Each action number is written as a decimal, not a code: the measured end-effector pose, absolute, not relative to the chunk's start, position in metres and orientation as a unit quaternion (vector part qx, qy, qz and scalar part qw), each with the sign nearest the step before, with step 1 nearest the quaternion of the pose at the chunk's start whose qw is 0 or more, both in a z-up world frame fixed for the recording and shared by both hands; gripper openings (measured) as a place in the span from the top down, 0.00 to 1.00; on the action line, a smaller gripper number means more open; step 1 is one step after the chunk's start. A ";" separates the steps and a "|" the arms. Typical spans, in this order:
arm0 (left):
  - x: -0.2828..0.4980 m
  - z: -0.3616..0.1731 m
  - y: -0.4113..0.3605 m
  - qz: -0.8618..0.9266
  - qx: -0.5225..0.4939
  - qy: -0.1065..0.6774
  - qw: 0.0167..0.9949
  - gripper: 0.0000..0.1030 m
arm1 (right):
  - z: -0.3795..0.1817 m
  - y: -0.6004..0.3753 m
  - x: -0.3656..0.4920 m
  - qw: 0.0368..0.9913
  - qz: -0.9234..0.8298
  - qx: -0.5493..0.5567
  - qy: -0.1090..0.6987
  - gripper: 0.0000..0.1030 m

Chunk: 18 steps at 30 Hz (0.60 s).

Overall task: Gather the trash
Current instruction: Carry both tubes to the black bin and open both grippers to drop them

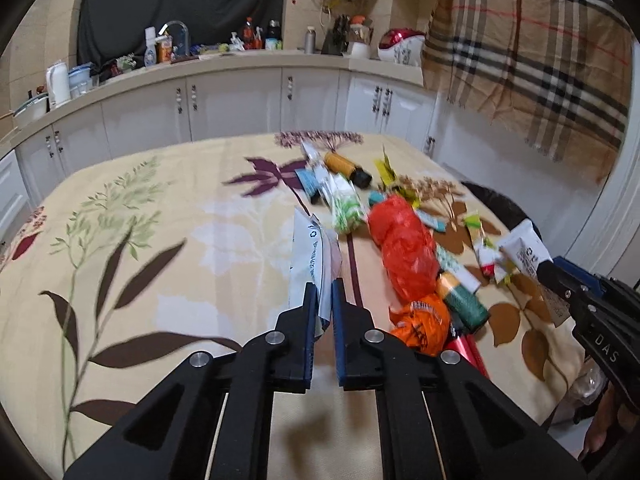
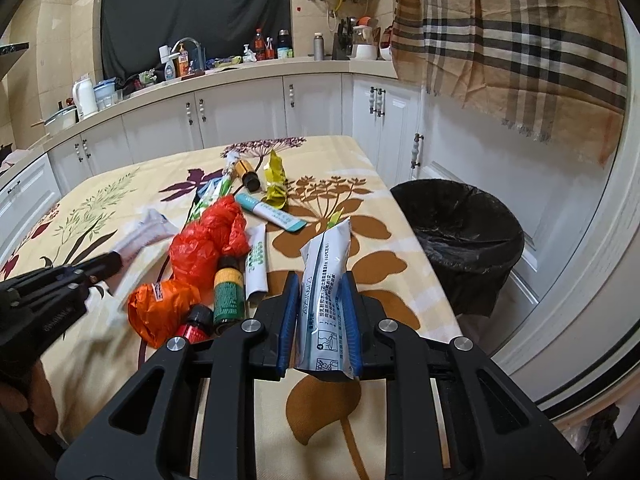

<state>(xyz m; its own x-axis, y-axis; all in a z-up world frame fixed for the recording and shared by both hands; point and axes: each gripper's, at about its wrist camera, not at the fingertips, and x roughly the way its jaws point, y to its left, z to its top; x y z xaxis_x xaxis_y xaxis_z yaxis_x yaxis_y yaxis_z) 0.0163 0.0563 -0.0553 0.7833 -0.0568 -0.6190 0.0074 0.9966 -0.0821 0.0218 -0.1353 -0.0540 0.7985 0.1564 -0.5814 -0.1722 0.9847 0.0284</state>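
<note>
A white plastic wrapper [image 1: 310, 258] is pinched between the closed jaws of the left gripper [image 1: 325, 298], sticking out ahead of them. The right gripper [image 2: 320, 300] is clamped on a pale sachet [image 2: 326, 292] (printed with small text), upright between its pads. Just left of those jaws lies the trash pile, red bag [image 2: 208, 240] included; the black bin [image 2: 464, 240] stands to their right, beyond the floral tablecloth [image 2: 120, 208].

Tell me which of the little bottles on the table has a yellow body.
The yellow bottle with the black cap, lying on its side at the far end of the trash. The other two lie close by: one green-labelled, one red.
</note>
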 end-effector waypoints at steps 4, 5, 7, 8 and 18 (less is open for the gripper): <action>0.019 -0.037 0.058 -0.016 -0.045 0.307 0.951 0.92 | -0.045 -0.142 0.027 0.952 0.080 -0.008 0.294 0.80; 0.021 -0.034 0.058 -0.016 -0.047 0.301 0.952 0.92 | -0.042 -0.143 0.028 0.953 0.078 -0.007 0.292 0.80; 0.026 -0.026 0.053 -0.023 -0.046 0.292 0.955 0.92 | -0.036 -0.149 0.033 0.956 0.072 -0.004 0.286 0.80; 0.030 -0.023 0.050 -0.028 -0.043 0.290 0.956 0.92 | -0.033 -0.153 0.036 0.958 0.068 -0.002 0.280 0.80; 0.086 0.011 -0.007 -0.092 -0.025 0.262 0.960 0.92 | -0.013 -0.199 0.087 0.969 0.015 0.001 0.248 0.80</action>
<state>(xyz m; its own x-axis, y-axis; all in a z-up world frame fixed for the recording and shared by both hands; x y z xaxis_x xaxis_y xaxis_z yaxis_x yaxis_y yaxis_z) 0.0856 -0.0070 0.0109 0.8452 -0.1907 -0.4994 0.1640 0.9817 -0.0973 0.0871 -0.1986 -0.0128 0.8765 0.0286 -0.4805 -0.0276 0.9996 0.0092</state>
